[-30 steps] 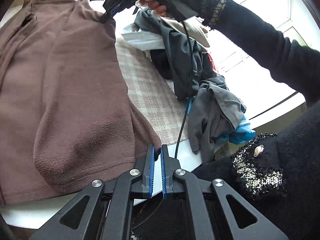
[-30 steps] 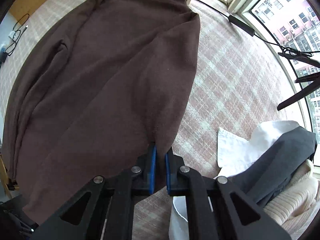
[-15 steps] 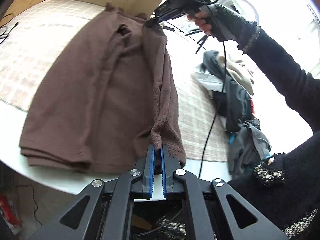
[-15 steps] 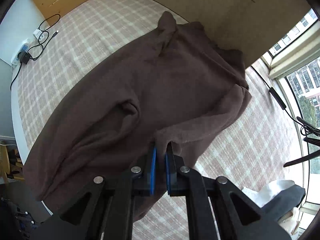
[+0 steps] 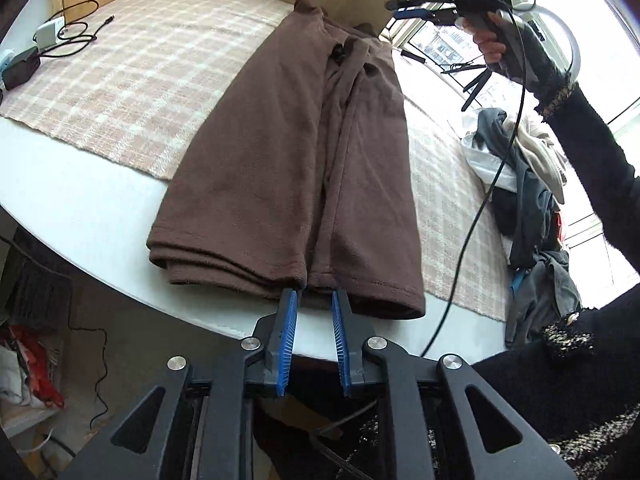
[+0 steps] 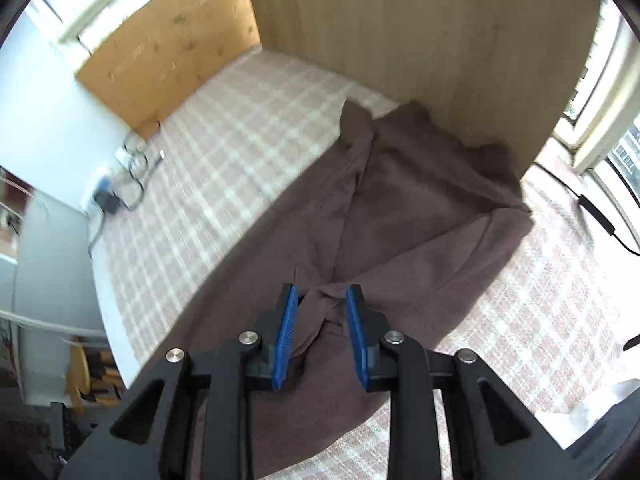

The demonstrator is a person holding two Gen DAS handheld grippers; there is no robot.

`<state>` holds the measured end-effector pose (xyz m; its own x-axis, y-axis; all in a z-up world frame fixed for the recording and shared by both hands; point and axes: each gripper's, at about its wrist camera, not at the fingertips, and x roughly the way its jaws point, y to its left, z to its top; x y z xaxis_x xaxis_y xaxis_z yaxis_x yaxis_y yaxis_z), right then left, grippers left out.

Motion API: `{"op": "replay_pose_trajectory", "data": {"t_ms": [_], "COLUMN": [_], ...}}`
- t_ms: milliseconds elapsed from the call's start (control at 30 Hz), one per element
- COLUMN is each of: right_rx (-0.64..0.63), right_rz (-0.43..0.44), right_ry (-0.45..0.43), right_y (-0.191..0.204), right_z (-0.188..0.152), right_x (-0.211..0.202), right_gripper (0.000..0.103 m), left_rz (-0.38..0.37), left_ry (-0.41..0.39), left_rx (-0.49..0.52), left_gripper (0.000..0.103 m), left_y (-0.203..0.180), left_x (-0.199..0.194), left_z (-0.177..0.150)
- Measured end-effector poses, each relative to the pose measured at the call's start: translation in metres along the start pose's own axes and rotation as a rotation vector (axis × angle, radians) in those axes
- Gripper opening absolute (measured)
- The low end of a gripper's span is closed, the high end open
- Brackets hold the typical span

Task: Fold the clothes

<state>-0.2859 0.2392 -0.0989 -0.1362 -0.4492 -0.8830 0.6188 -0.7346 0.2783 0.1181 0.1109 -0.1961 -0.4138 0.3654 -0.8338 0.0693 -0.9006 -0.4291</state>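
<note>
Daylight pours in from the windows (image 5: pixel 436 46) on the far side, over a white table (image 5: pixel 80 200) spread with a pink-and-cream checked cloth (image 5: pixel 132 76). Wooden panels (image 6: pixel 400 28) stand behind the table.

On the checked cloth lies a brown fleece garment (image 5: pixel 288 160), folded lengthwise into a long strip. Its top end reaches toward the wooden panels, and its hem hangs past the cloth onto the bare white edge of the table, close to the person. One side is doubled over the middle, leaving a long seam down the centre.

The left gripper (image 5: pixel 314 300) sits just at the hem, its blue-padded jaws parted with nothing between them; the tips look to be touching or almost touching the fabric edge. The right gripper (image 6: pixel 322 300) is held up over the upper part of the garment, its jaws spread wide too. A bunched ridge of brown fabric shows in the gap between them, but the pads are not pressing it. In the left view that gripper (image 5: pixel 416 4) appears raised high in a hand wearing a dark sleeve.

To the right lies a heap of other clothes (image 5: pixel 528 184), grey, white and dark. At the far left corner sit a charger and cables (image 5: pixel 44 44).
</note>
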Motion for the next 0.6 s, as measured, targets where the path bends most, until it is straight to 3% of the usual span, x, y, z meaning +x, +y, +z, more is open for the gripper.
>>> {"op": "replay_pose_trajectory", "data": {"t_ms": [100, 233, 300, 433, 533, 600], "right_rx": [-0.005, 0.008, -0.034, -0.044, 0.075, 0.176], "right_rz": [-0.065, -0.018, -0.017, -0.068, -0.079, -0.018], "right_ry": [-0.064, 0.029, 0.087, 0.117, -0.014, -0.103], "right_y": [-0.024, -0.036, -0.036, -0.054, -0.085, -0.114], "right_z": [-0.006, -0.012, -0.015, -0.006, 0.009, 0.01], "right_x": [-0.025, 0.012, 0.042, 0.096, 0.06, 0.033], "right_gripper": [0.025, 0.025, 0.025, 0.022, 0.025, 0.026], "left_rz": [0.016, 0.019, 0.062, 0.084, 0.077, 0.078], "left_ry": [-0.009, 0.035, 0.081, 0.106, 0.123, 0.128], "left_rx": [0.115, 0.254, 0.29, 0.318, 0.303, 0.287], "left_gripper": [0.016, 0.017, 0.017, 0.017, 0.018, 0.018], "left_y": [-0.029, -0.059, -0.058, -0.053, -0.048, -0.047], "left_x": [0.006, 0.047, 0.07, 0.09, 0.088, 0.088], "left_z": [0.023, 0.055, 0.059, 0.056, 0.055, 0.055]}}
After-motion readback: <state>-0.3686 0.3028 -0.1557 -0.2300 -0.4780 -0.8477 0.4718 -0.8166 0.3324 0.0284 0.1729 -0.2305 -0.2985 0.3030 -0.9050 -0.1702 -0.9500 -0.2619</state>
